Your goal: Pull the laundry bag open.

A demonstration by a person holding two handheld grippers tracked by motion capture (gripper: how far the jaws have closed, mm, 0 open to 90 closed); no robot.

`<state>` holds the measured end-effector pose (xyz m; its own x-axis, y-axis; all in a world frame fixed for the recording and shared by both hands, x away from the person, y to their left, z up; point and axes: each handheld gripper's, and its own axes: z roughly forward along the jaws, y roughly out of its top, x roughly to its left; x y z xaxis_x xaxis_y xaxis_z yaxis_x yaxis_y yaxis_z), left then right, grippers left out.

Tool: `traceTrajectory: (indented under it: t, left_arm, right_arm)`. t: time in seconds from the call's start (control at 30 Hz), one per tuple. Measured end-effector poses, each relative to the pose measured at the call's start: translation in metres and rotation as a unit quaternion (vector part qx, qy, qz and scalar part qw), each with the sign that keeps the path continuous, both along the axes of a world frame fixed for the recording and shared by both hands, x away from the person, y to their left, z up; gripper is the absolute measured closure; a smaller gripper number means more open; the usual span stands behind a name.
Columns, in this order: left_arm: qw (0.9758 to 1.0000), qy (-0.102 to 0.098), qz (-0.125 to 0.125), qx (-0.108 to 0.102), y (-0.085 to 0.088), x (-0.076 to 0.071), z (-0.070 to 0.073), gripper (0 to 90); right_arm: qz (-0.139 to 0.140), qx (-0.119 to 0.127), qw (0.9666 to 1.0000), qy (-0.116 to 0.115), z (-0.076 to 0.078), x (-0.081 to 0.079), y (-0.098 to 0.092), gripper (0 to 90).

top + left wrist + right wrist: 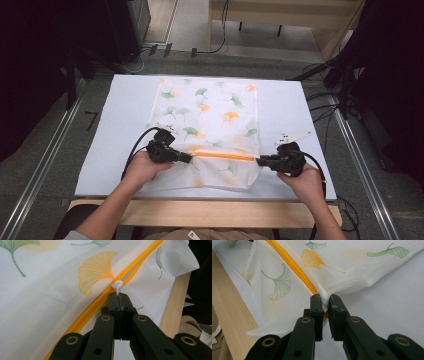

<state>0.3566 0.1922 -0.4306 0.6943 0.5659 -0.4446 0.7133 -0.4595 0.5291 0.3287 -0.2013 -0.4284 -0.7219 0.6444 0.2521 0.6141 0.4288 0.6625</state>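
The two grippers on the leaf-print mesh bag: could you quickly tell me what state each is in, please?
Left gripper: closed on the white zipper pull.
Right gripper: closed on the mesh bag at the zipper's end.

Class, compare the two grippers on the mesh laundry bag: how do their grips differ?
The left gripper pinches the white zipper pull, jaws fully together; the right gripper clamps the bag's bunched fabric corner, jaws slightly apart. Left sits at the orange zipper's left end, right at its right end. Both are shut, facing each other.

Lab: floor rails point(42, 165), cables point(320, 95)
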Motion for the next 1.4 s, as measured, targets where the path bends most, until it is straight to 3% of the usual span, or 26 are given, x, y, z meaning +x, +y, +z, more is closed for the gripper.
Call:
traceTrajectory:
  t: [0.6, 1.03, 1.4]
  left_arm:
    - [1.0000, 0.003, 0.001, -0.007, 0.004, -0.001, 0.002, 90.0]
    - [0.9999, 0.005, 0.008, 0.007, 0.023, -0.003, 0.003, 90.0]
    - [0.9999, 0.009, 0.014, 0.002, 0.029, -0.005, 0.003, 90.0]
  right_arm:
    - [0.002, 0.002, 1.0000, 0.001, 0.000, 0.000, 0.000, 84.5]
    - [-0.002, 0.002, 1.0000, 0.005, 0.000, 0.000, -0.001, 84.5]
    - [0.000, -0.001, 1.0000, 0.005, -0.001, 0.000, 0.000, 84.5]
